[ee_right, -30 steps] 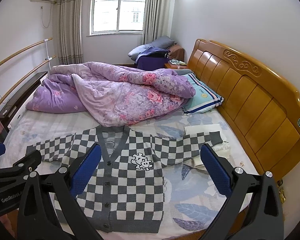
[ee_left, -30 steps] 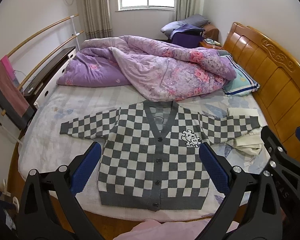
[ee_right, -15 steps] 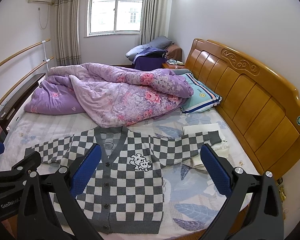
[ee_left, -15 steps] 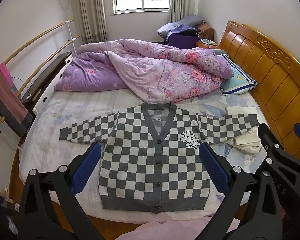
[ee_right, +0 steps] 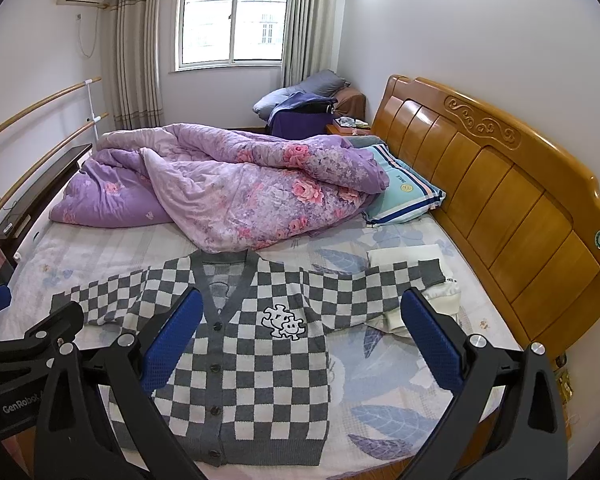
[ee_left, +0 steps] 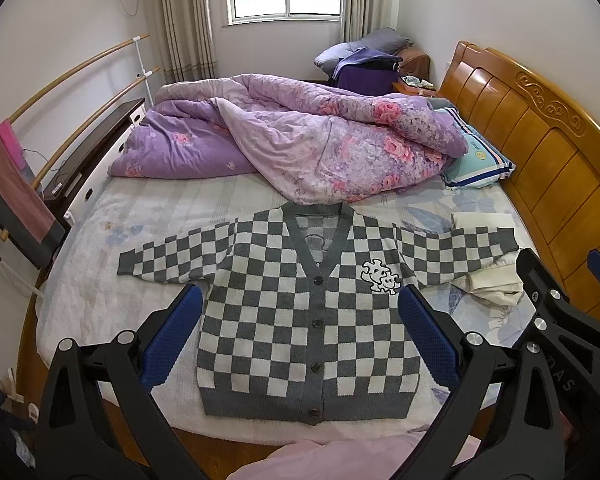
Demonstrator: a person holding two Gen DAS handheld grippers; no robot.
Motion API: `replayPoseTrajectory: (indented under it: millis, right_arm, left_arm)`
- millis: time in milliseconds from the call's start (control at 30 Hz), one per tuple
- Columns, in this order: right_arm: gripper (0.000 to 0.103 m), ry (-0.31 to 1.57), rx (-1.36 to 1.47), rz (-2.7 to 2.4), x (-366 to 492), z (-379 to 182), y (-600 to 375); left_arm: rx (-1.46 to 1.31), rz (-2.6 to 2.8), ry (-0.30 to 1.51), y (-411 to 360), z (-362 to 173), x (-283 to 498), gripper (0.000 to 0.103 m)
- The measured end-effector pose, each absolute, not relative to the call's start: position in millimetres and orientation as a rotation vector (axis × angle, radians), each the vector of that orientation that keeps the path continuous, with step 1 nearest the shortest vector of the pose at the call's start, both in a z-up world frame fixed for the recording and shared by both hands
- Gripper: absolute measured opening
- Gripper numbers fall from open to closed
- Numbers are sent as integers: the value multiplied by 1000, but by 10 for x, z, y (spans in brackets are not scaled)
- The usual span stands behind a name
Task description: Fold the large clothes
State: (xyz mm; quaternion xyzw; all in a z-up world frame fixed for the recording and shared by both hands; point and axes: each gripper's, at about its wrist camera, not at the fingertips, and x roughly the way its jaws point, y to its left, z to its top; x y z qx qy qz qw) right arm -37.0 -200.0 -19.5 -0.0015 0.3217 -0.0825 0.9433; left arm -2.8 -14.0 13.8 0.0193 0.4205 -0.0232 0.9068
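A grey-and-white checked cardigan (ee_left: 300, 320) lies flat and buttoned on the bed, sleeves spread to both sides, hem toward me. It also shows in the right wrist view (ee_right: 240, 360). Its right sleeve (ee_right: 380, 284) rests over a folded cream cloth (ee_right: 416, 284). My left gripper (ee_left: 300, 336) is open and empty, held above the cardigan's lower half. My right gripper (ee_right: 300, 336) is open and empty, above the cardigan's right side. Neither touches the fabric.
A crumpled purple floral quilt (ee_left: 300, 144) fills the far half of the bed. A striped pillow (ee_left: 476, 160) lies by the wooden headboard (ee_left: 540, 152) on the right. A rail with a pink towel (ee_left: 12, 184) stands at left. Pink cloth (ee_left: 320, 460) sits at the near bed edge.
Both grippers have risen and tilted slightly, so the cardigan sits a little lower in both views. The cardigan has not moved. Both stay open.
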Motion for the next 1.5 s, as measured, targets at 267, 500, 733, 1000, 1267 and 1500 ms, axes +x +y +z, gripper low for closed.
replayPoseTrajectory:
  millis: [267,500,733,1000,1267,1500]
  right_arm:
    - [96,658,-20,-188,-398,-225,-1972]
    - [96,663,-21,-187,-395,-228,-2002]
    - [96,666,-19,-186,-397,-238,-1985]
    - [95,678,-9,-148,-364,-259,-1992]
    - [95,722,5,-36,-216,-279,-2035]
    - [95,757,-17,66,-159,-335,-1952]
  left_arm:
    - [44,-49,878,-109,64,-35,98]
    - [40,-49,878,-112,57,-44,98]
    - [33,-55,884,-73,-13,-71,98]
    - [19,-47,894,-64,-94,-118,98]
    - [-39,8,930,-50,-157,-195,98]
    - [-69,107,961,2,-129,-324,98]
